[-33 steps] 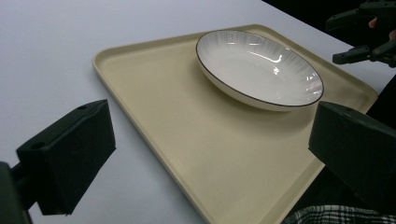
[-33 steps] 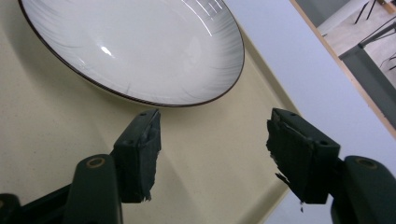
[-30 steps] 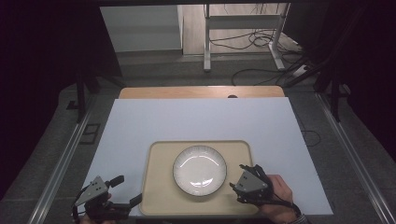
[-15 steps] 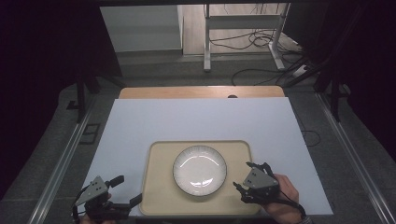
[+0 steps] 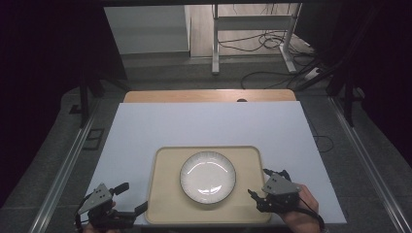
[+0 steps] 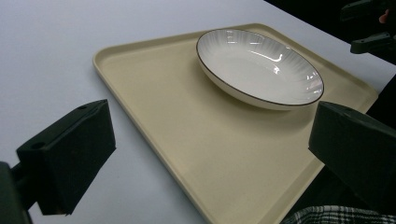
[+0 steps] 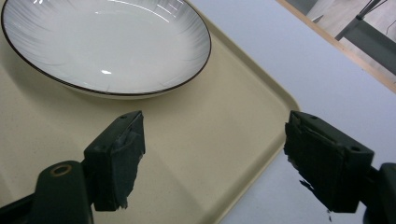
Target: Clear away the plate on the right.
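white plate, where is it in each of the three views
High view: the white plate sits at the middle of the beige tray, low in the picture, between the two grippers.
Left gripper view: the plate is at upper right, on the tray's far part, beyond the open jaws.
Right gripper view: the plate is at upper left, cut by the top edge.
Shared landmark: the plate's thin dark rim against the tray.

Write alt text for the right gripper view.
The right gripper, jaws wide open, straddles the right edge of a beige tray. An empty white plate with a dark rim sits on the tray, on a white table.
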Action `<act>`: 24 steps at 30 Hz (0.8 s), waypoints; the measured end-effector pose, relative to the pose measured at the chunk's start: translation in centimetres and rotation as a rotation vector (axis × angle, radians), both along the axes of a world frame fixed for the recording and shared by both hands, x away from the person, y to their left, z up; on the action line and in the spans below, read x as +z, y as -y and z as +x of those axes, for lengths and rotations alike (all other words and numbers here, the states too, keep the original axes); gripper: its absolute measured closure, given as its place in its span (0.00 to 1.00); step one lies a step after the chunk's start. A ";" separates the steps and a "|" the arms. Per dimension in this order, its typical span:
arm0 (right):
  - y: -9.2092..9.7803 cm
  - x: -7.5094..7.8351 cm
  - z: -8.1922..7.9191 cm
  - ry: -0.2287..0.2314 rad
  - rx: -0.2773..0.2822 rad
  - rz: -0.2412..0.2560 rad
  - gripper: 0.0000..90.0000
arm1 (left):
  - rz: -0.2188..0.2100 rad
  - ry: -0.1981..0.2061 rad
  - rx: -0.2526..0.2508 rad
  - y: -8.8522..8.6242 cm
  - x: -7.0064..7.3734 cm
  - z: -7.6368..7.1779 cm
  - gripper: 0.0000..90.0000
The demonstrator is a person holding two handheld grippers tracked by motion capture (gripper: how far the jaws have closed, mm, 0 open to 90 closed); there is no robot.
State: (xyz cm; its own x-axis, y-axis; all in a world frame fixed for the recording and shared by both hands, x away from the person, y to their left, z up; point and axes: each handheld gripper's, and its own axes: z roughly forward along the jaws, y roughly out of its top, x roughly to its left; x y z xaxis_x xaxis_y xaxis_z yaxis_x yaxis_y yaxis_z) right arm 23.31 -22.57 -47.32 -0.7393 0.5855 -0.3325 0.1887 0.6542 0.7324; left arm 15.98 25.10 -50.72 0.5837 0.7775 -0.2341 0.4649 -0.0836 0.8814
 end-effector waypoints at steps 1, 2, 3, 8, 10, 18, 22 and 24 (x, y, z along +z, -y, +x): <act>0.1 0.0 0.0 0.000 -0.003 0.000 0.22 | 0.000 0.000 0.000 0.0 0.0 0.0 0.00; 0.2 0.0 0.0 -0.001 -0.007 -0.001 0.21 | 0.000 0.000 0.000 0.0 0.0 0.0 0.00; 0.3 0.0 0.0 -0.002 -0.007 0.001 0.21 | 0.000 -0.001 0.000 0.0 0.0 0.0 0.00; 0.8 -0.1 0.0 -0.015 -0.022 0.021 0.16 | 0.000 -0.001 -0.001 0.0 0.0 0.0 0.00; 1.0 -0.1 0.0 -0.023 -0.028 0.030 0.14 | 0.000 -0.002 -0.001 0.0 0.0 0.0 0.00; 2.0 -0.4 0.4 -0.085 -0.075 0.071 0.01 | 0.000 -0.002 0.000 0.0 0.0 0.0 0.00; 2.5 -0.5 0.5 -0.107 -0.091 0.092 0.00 | 0.001 -0.003 0.000 0.0 0.0 0.0 0.00; 2.9 -0.5 0.5 -0.118 -0.101 0.105 0.00 | 0.001 -0.003 0.000 0.0 0.0 0.1 0.00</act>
